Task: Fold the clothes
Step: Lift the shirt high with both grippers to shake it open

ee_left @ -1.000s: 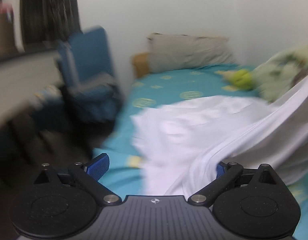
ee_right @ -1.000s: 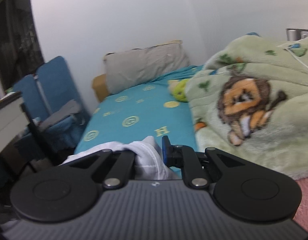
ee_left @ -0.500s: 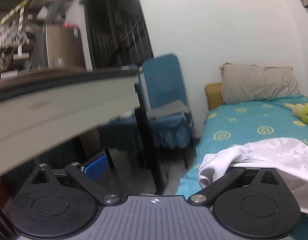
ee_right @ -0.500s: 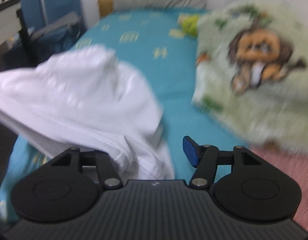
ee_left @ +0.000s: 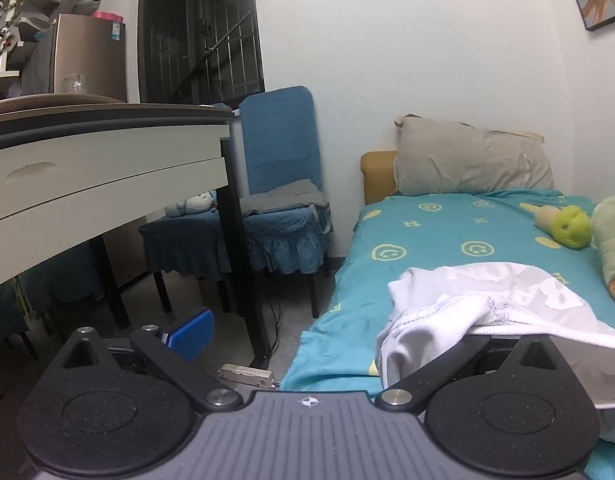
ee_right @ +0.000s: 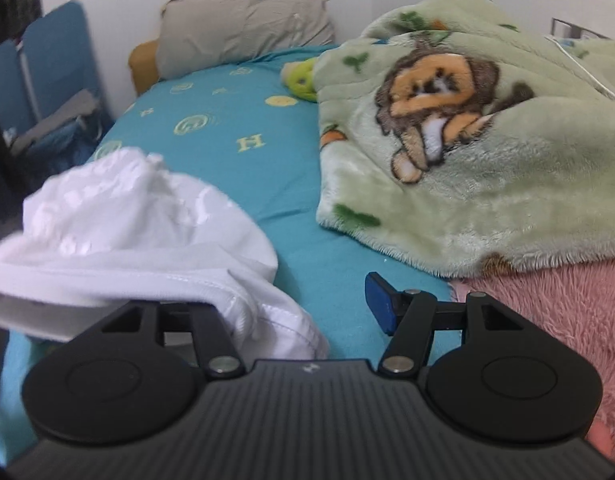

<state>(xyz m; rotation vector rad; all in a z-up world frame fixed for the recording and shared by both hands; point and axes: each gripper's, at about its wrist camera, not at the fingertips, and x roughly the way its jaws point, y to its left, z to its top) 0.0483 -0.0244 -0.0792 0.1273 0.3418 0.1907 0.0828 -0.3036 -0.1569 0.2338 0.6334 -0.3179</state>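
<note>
A white garment (ee_left: 487,304) lies crumpled on the teal bed sheet (ee_left: 427,232). In the left wrist view its hem drapes over my right finger, which is hidden; the left finger pad (ee_left: 191,332) is bare. My left gripper (ee_left: 327,340) is open at the bed's near left edge. In the right wrist view the same garment (ee_right: 127,216) lies over the left finger and the right finger pad (ee_right: 377,304) is bare. My right gripper (ee_right: 291,312) is open above the sheet (ee_right: 235,128).
A green lion blanket (ee_right: 467,140) and a pink fluffy blanket (ee_right: 555,320) lie on the right. A grey pillow (ee_left: 471,160) and a green plush toy (ee_left: 569,226) are at the bed's head. A white desk (ee_left: 87,168) and blue chair (ee_left: 279,184) stand left.
Both grippers have opened and let the white garment drop onto the bed; the right was shut on it a second ago. The left view swung left to the desk and chair.
</note>
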